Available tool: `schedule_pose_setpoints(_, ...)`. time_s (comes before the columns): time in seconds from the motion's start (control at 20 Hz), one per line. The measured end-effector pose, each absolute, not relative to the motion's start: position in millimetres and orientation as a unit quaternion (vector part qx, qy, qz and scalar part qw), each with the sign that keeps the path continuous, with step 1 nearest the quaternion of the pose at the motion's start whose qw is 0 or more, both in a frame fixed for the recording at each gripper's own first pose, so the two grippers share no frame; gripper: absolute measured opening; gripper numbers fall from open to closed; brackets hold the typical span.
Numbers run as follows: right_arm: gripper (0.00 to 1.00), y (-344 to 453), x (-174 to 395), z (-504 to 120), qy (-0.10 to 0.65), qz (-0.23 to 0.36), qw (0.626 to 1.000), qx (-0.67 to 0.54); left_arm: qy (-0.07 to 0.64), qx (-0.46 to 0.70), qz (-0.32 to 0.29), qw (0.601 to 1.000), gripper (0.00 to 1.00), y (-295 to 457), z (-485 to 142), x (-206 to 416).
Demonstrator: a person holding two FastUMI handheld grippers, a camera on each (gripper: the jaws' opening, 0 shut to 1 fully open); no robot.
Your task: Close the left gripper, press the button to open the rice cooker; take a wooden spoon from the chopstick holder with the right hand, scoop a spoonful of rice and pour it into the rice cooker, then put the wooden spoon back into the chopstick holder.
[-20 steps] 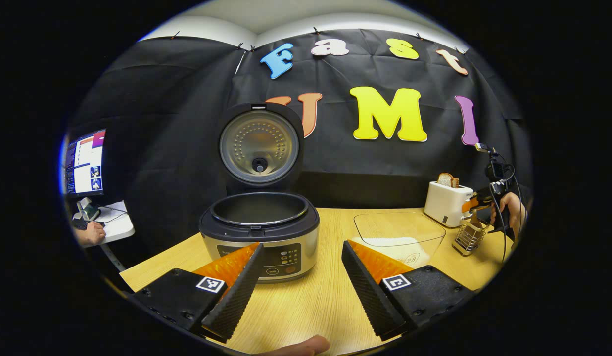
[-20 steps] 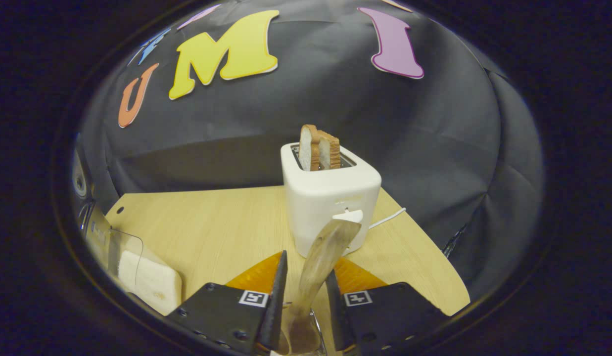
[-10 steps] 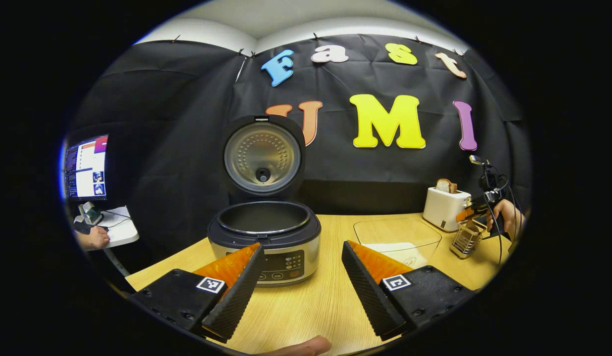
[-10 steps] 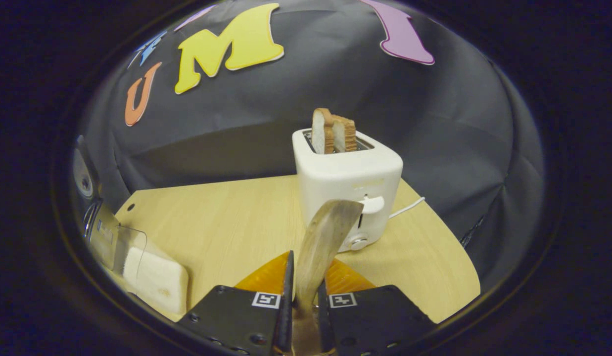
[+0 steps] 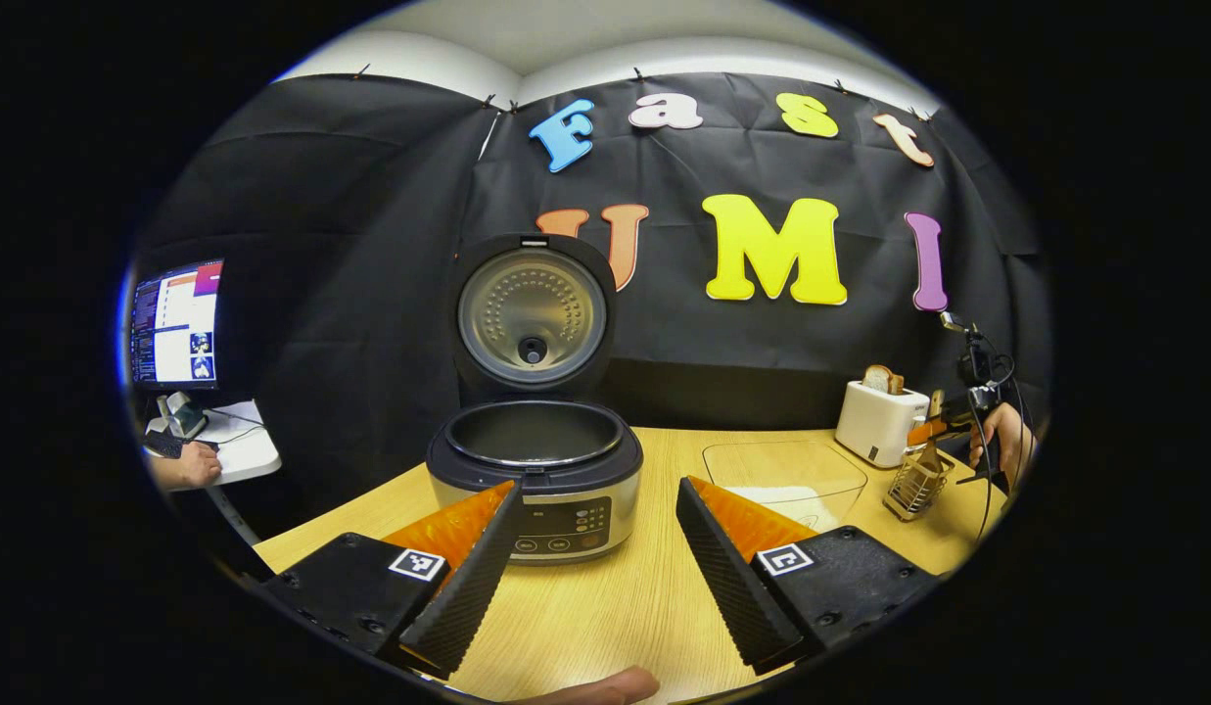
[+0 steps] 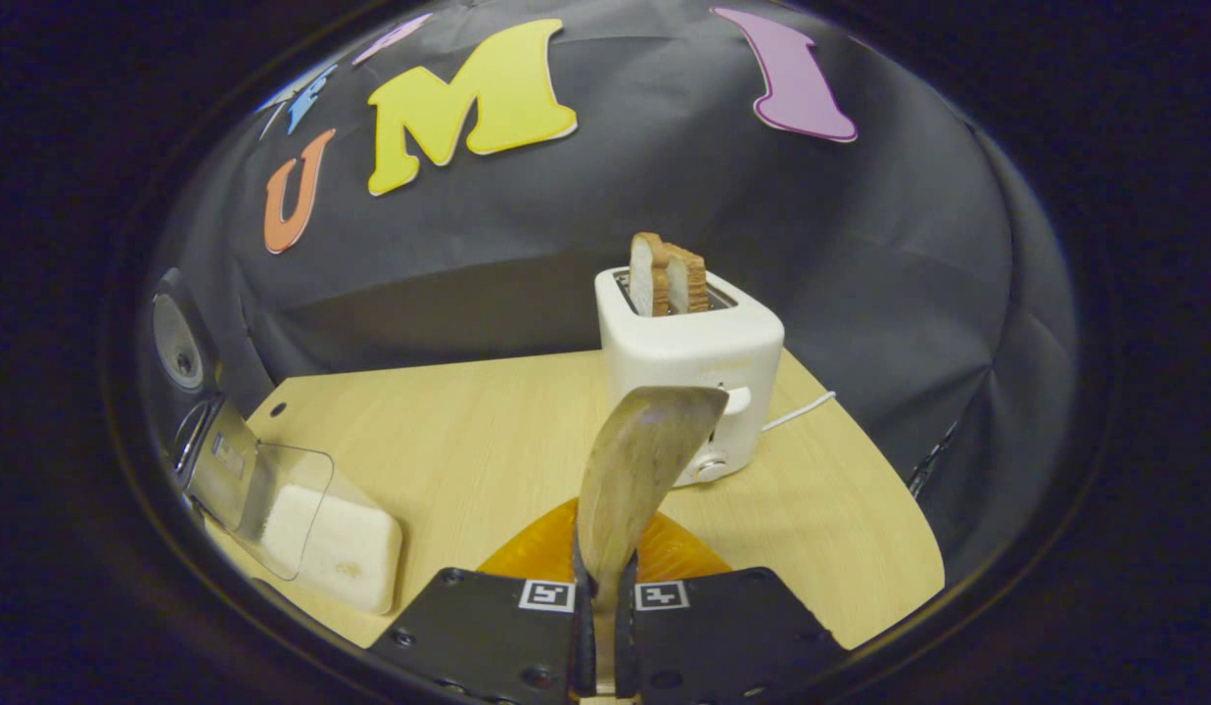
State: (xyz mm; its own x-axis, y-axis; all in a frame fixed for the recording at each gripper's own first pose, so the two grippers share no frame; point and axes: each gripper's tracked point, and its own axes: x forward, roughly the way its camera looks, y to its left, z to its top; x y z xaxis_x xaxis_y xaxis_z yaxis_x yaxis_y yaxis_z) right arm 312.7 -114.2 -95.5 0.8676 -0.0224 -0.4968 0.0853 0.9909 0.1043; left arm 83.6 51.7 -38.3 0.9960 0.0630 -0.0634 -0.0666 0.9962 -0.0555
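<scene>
The rice cooker [image 5: 535,475] stands toward the left edge of the table [image 5: 625,597] with its lid [image 5: 532,313] raised and the inner pot bare, so the button step is judged done; the left gripper [image 5: 595,563] is held low before the near edge, its fingers spread wide apart and nothing between them.

The right gripper [image 6: 603,627] is seen with its fingers drawn together and clamped on the handle of the wooden spoon [image 6: 636,460], the bowl of the spoon standing upright above them in front of the toaster [image 6: 691,362]; in the left gripper view this same gripper is seen just above the chopstick holder [image 5: 916,482] near the right edge of the table, so the spoon is judged to be in the course of being lifted out; whether its lower end is free of the holder cannot be told.

The lift is best made straight upward along the holder's axis, so that the light wire holder is not dragged or tipped; the clamp should be kept firm, since the handle is gripped low and the bowl can swing; only when the handle is free should the spoon be carried left to the clear rice container [image 5: 786,475], which lies between holder and cooker.
</scene>
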Motion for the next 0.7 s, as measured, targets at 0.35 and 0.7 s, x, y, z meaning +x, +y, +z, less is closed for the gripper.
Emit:
schedule_pose_setpoints(0.35,0.07,-109.6,284.6,-52.5,0.222,-0.043,0.973,0.043,0.016,-0.041,0.004,0.999,1.00,43.8,-21.0,66.5)
schedule_pose_setpoints(0.7,0.07,-79.6,255.2,11.3,0.173,-0.052,0.984,-0.004,0.017,-0.056,-0.017,0.998,0.99,49.2,-12.4,57.8)
